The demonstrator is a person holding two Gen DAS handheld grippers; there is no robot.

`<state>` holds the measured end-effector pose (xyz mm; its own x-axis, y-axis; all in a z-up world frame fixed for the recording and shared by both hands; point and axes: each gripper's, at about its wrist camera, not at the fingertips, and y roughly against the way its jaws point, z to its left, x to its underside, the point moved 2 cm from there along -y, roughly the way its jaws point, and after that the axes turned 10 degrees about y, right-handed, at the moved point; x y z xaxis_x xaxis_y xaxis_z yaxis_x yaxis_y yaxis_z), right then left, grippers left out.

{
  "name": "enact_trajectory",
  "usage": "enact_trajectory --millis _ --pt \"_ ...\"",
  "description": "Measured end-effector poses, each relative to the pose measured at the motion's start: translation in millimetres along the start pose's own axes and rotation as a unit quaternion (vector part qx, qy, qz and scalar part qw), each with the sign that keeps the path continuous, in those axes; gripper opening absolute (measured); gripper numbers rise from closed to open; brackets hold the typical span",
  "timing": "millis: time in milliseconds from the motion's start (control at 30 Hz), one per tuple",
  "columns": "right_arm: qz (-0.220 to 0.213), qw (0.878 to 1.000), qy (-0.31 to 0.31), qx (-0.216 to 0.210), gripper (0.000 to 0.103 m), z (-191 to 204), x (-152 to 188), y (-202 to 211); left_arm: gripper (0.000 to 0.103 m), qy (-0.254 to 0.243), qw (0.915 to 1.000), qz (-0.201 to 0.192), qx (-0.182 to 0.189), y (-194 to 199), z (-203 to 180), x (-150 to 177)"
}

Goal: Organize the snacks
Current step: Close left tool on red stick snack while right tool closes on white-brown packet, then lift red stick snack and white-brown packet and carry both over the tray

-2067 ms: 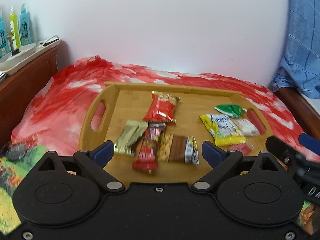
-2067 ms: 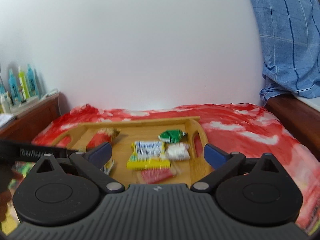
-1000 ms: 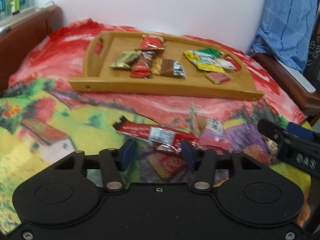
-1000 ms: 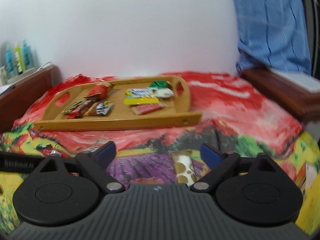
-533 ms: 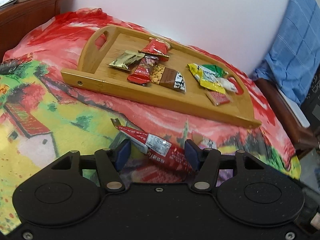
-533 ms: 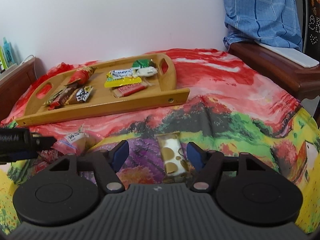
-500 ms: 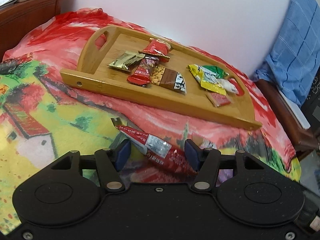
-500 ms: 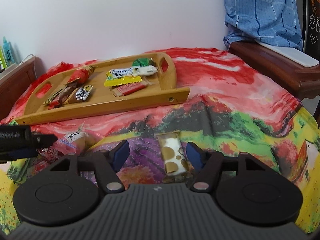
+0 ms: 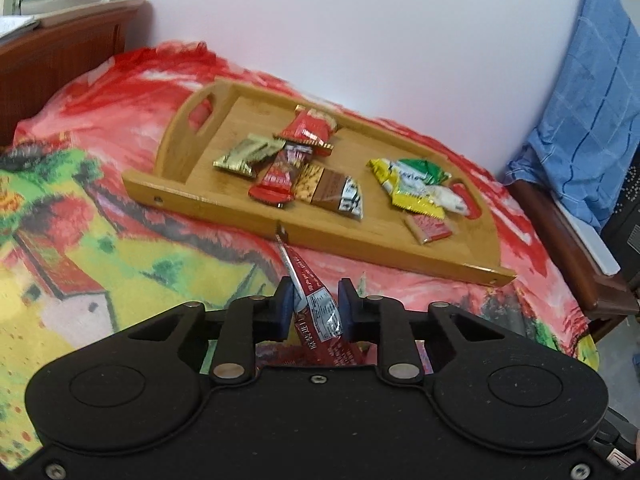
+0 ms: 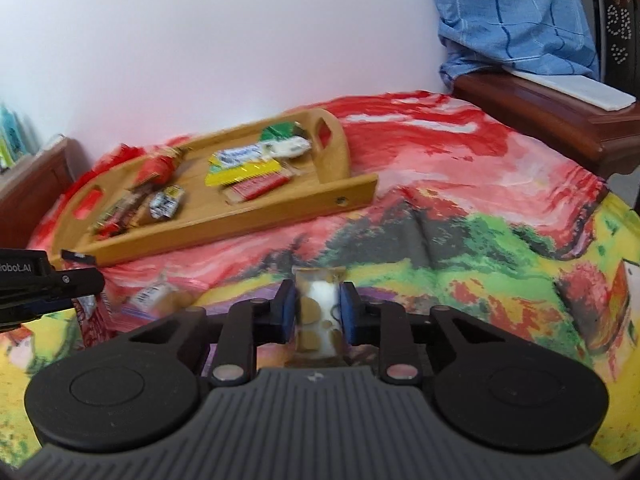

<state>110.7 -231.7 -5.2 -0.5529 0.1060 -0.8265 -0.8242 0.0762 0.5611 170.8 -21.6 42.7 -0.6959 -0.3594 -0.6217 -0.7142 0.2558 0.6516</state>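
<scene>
Left gripper (image 9: 313, 307) tilted down toward the bed, rolled a bit so the tray looks slanted in its view. Jaws closing, nearly together, blue pads pressing both sides of a long red snack bar (image 9: 316, 312); the bar's sealed end sticks up and forward past the fingertips toward the tray's near edge. In the right wrist view the left gripper (image 10: 86, 276) pokes in from the left edge as a black finger, a red wrapper (image 10: 90, 316) hanging just under it.

Colourful blanket (image 9: 80, 248) covers the bed. Wooden tray (image 9: 360, 240) lies on it beyond both grippers, near the wall, handle cut-outs at each end. In the tray, left group: gold pack (image 9: 248, 154), red pouch (image 9: 312, 128), small red bar (image 9: 280, 178), brown nut bar (image 9: 332, 190), touching or overlapping. Right group: yellow pack (image 9: 408, 192), green pack (image 9: 420, 168), white pack (image 9: 446, 198), small pink wafer (image 9: 428, 229) just in front of them.

Loose clear-wrapped snack (image 10: 154, 300) on the blanket between the two grippers, blurred.

Right gripper (image 10: 318, 310) also pitched downward, low over the blanket, near side of the tray. Jaws drawn in tight, pads clamped on a white packet with gold dots (image 10: 320, 312), held lengthwise between the fingers. Blue cloth (image 10: 508, 16) hangs over a dark wooden frame (image 10: 560, 120) at far right.
</scene>
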Motion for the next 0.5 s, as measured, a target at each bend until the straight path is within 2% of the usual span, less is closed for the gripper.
enact_trajectory --millis 300,433,500 --pt "-0.016 0.998 0.054 -0.021 0.029 22.9 1.5 7.1 0.021 -0.029 0.9995 0.008 0.010 15.8 -0.3 -0.4" --pt "-0.018 0.998 0.061 -0.020 0.036 26.1 1.7 7.7 0.022 -0.039 0.9990 0.022 0.004 10.1 -3.1 11.0" --pt "-0.021 0.998 0.059 -0.012 0.046 25.2 2.3 8.4 0.027 -0.043 0.9987 0.028 0.003 6.8 -5.4 17.7"
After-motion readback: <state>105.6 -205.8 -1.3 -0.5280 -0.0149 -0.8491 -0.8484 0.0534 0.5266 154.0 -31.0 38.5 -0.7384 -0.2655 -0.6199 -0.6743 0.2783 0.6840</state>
